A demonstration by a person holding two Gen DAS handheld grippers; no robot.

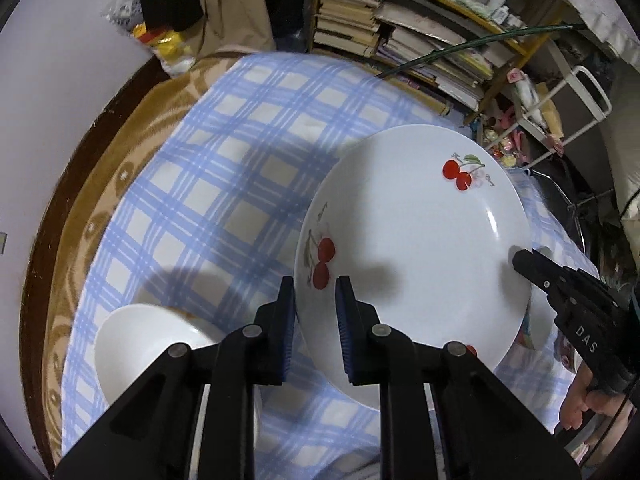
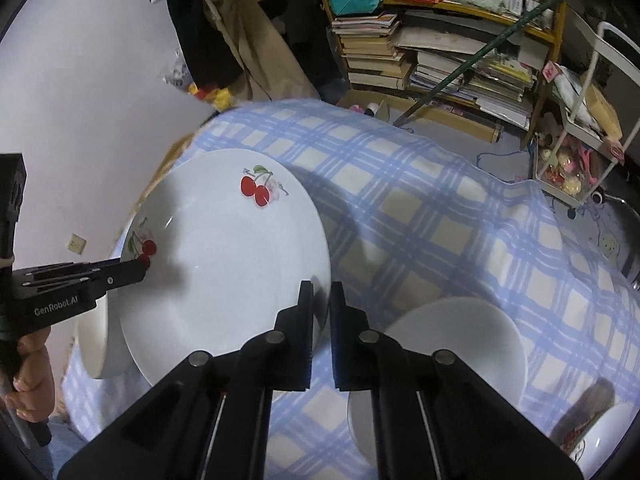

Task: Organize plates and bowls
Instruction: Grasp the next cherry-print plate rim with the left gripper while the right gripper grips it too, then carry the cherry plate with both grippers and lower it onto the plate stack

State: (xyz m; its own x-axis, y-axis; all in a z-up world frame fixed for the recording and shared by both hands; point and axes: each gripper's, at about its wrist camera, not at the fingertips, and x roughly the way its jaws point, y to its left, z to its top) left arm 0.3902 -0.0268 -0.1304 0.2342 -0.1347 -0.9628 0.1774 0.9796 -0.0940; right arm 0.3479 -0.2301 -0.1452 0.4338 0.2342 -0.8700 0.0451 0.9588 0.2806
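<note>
A large white plate with red cherry prints (image 1: 400,240) (image 2: 232,264) hangs tilted above the blue checked tablecloth (image 1: 224,184) (image 2: 432,216), with a gripper on each side. My left gripper (image 1: 315,292) is shut on its near-left rim by a cherry print; in the right wrist view the left gripper (image 2: 142,268) reaches in from the left. My right gripper (image 2: 322,296) is shut on the opposite rim, and in the left wrist view the right gripper (image 1: 520,260) bites the plate's right edge. A hand holds each grip handle.
A white bowl (image 1: 152,344) (image 2: 94,344) sits on the cloth by the left gripper. Another white bowl (image 2: 460,344) and a cherry-printed dish (image 2: 600,436) lie near the right gripper. A bookshelf (image 2: 440,60) and a white wire cart (image 2: 580,152) stand beyond the table.
</note>
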